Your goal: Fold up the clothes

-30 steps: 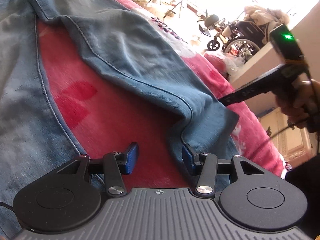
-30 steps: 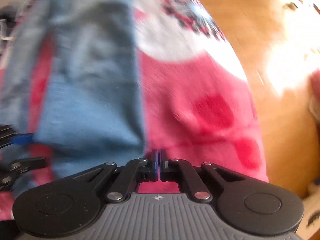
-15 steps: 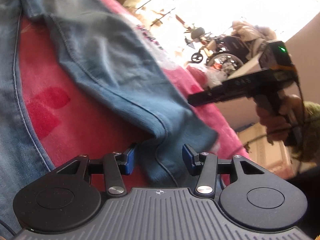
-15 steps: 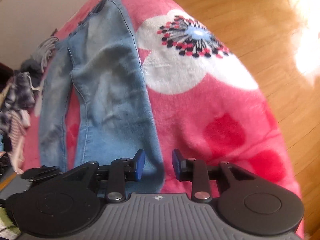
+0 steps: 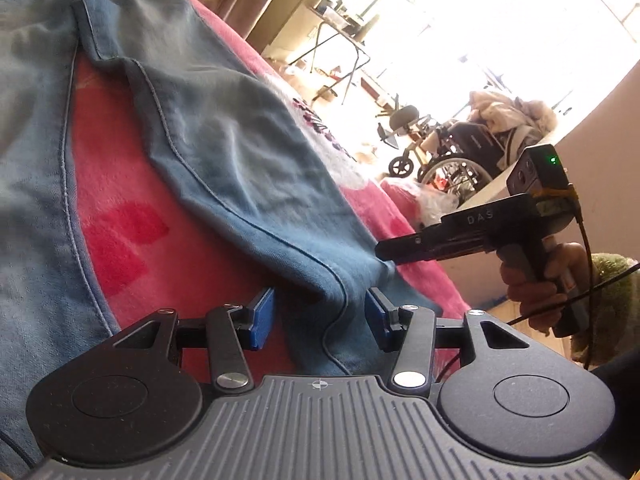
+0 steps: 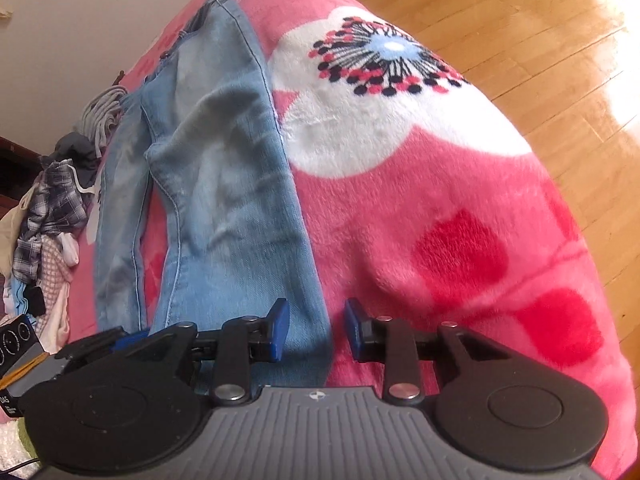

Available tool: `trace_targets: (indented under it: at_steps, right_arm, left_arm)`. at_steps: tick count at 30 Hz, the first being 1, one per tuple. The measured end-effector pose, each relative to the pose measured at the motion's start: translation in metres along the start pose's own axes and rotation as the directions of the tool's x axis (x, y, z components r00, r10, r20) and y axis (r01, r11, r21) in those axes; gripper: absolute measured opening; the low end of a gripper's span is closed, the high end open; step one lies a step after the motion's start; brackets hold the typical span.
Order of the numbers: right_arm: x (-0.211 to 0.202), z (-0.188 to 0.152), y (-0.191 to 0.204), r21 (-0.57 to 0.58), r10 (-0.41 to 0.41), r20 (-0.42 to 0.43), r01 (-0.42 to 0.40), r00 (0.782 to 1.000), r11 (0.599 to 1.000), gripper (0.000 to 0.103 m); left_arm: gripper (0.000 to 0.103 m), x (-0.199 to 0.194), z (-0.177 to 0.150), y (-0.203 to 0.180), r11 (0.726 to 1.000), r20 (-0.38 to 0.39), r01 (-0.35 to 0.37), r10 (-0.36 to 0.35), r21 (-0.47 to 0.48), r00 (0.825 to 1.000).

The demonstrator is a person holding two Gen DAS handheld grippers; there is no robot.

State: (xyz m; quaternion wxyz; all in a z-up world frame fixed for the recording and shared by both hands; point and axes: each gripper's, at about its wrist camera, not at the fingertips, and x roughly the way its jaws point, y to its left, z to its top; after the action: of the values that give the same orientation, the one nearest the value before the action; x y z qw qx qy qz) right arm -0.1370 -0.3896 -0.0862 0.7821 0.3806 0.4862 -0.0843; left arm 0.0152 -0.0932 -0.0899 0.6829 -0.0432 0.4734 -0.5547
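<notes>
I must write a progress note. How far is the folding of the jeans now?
Done: the jeans lie flat on the pink blanket, legs apart, no fold yet. In hand: both grippers sit at one leg's hem, the left gripper with jaws opening around it, the right gripper open over its edge. Left: grip and every fold.

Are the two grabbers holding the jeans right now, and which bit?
Nothing is held. The left gripper is opening around the jeans' hem; the right gripper stands open over the same leg's edge, pads not pressing.

I saw the jeans (image 6: 224,184) spread lengthwise on the bed (image 6: 440,208), their hems at its near edge, a clothes pile (image 6: 52,208) along its left edge.
</notes>
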Motion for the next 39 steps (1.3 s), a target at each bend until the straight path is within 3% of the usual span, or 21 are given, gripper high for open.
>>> trace_targets:
  at_steps: [4, 9, 11, 13, 15, 16, 18, 21, 24, 26, 30, 34, 37, 39]
  right_arm:
    - [0.002, -0.001, -0.002, 0.015, 0.009, 0.002, -0.009, 1.0, 1.0, 0.032]
    - [0.005, -0.001, -0.003, 0.02, 0.019, 0.008, -0.019, 1.0, 1.0, 0.033]
    - [0.005, -0.001, -0.003, 0.023, 0.029, 0.016, -0.029, 0.999, 0.999, 0.033]
    - [0.006, -0.002, -0.002, 0.019, 0.039, 0.022, -0.039, 0.999, 0.999, 0.033]
    - [0.006, -0.003, 0.001, 0.004, 0.037, 0.027, -0.037, 0.999, 0.999, 0.032]
    - [0.006, -0.004, 0.005, -0.018, 0.013, 0.031, -0.012, 0.999, 1.0, 0.029]
    - [0.004, -0.004, 0.019, -0.072, -0.054, 0.037, 0.057, 0.998, 0.996, 0.005]
    - [-0.009, -0.004, 0.038, -0.12, -0.046, 0.063, 0.053, 0.997, 0.991, 0.003]
    - [-0.01, -0.005, 0.051, -0.203, -0.08, 0.03, 0.085, 0.996, 0.976, 0.003]
    - [0.001, -0.007, 0.046, -0.228, -0.151, -0.034, 0.139, 0.988, 0.964, 0.003]
    - [0.013, 0.002, 0.031, -0.183, -0.186, -0.134, 0.16, 0.973, 0.97, 0.004]
    - [-0.005, 0.029, 0.05, -0.295, -0.265, -0.027, 0.246, 0.964, 0.923, 0.006]
    - [-0.008, 0.058, 0.077, -0.401, -0.219, 0.099, 0.241, 0.971, 0.884, 0.006]
    - [0.009, 0.073, 0.104, -0.513, -0.178, 0.166, 0.239, 0.97, 0.824, 0.006]
  left_arm:
    - [0.05, 0.011, 0.0, 0.001, 1.0, -0.011, -0.007, 0.007, 0.026, 1.0]
    - [0.047, 0.025, -0.003, -0.003, 0.996, -0.057, 0.074, -0.071, 0.049, 0.996]
    - [0.035, 0.026, -0.006, -0.006, 0.994, -0.063, 0.085, -0.081, 0.063, 0.995]
    - [0.009, 0.023, -0.009, -0.005, 0.996, -0.079, 0.082, -0.079, 0.039, 0.994]
    - [0.007, 0.02, -0.012, -0.003, 0.996, -0.092, 0.089, -0.089, -0.003, 0.992]
    - [0.006, 0.018, -0.013, -0.001, 0.994, -0.093, 0.102, -0.104, -0.034, 0.99]
    - [0.005, 0.013, -0.016, 0.001, 0.988, -0.092, 0.129, -0.137, -0.087, 0.986]
    - [0.003, 0.006, -0.023, 0.002, 0.977, -0.103, 0.162, -0.177, -0.137, 0.979]
    - [0.003, 0.008, -0.03, 0.004, 0.979, -0.161, 0.145, -0.168, -0.146, 0.973]
    - [0.002, 0.013, -0.035, 0.003, 0.986, -0.212, 0.112, -0.137, -0.123, 0.968]
    - [0.0, 0.012, -0.037, 0.002, 0.989, -0.24, 0.099, -0.123, -0.11, 0.963]
    - [0.0, 0.013, -0.037, 0.001, 0.988, -0.239, 0.094, -0.122, -0.123, 0.963]
    - [0.0, 0.014, -0.037, -0.003, 0.988, -0.236, 0.089, -0.117, -0.127, 0.965]
    - [0.0, 0.015, -0.038, -0.006, 0.988, -0.234, 0.086, -0.114, -0.129, 0.966]
